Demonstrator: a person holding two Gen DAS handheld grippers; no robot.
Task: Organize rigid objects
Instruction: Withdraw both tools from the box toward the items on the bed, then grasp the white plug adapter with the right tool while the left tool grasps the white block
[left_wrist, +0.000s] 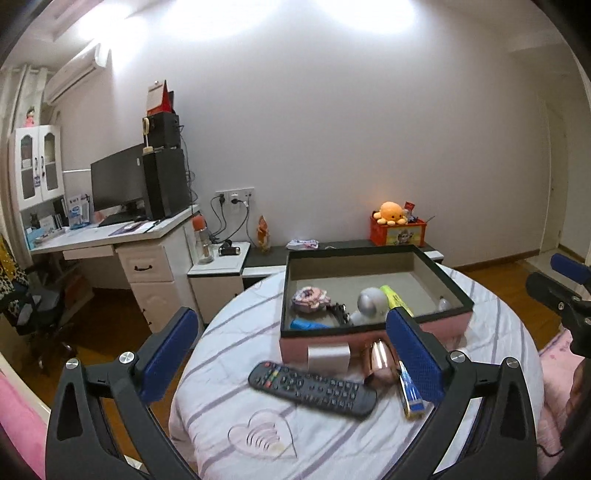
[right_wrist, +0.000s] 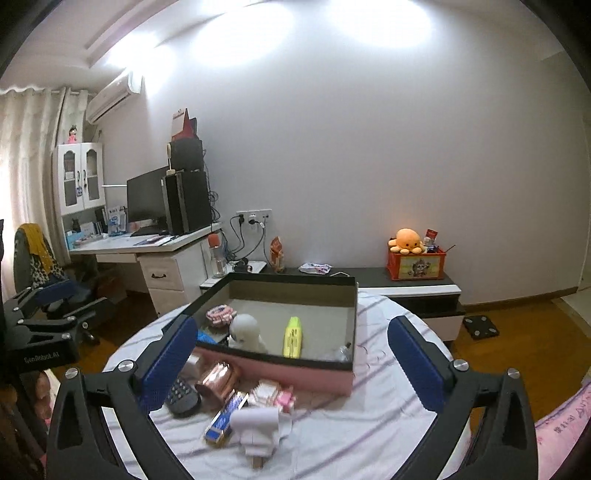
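Note:
A pink box with a black rim (left_wrist: 373, 334) (right_wrist: 280, 369) stands on a round table. It holds a white round toy (left_wrist: 369, 302) (right_wrist: 245, 328), a yellow marker (left_wrist: 395, 297) (right_wrist: 293, 336), a pink scrunchie (left_wrist: 309, 298) and a blue item. In front of it lie a black remote (left_wrist: 312, 388) (right_wrist: 181, 395), a silver block (left_wrist: 328, 356), a copper object (left_wrist: 380, 363) (right_wrist: 218, 380), a blue-gold packet (left_wrist: 410, 391) (right_wrist: 225, 417) and a white item (right_wrist: 256, 424). My left gripper (left_wrist: 291, 354) is open above the remote. My right gripper (right_wrist: 291, 363) is open and empty above the table.
The table has a white striped cloth (left_wrist: 258, 435). A desk with a monitor (left_wrist: 118, 181) stands at the left, a low cabinet with an orange plush on a red box (left_wrist: 397, 225) behind. The right gripper shows at the edge of the left wrist view (left_wrist: 565, 291).

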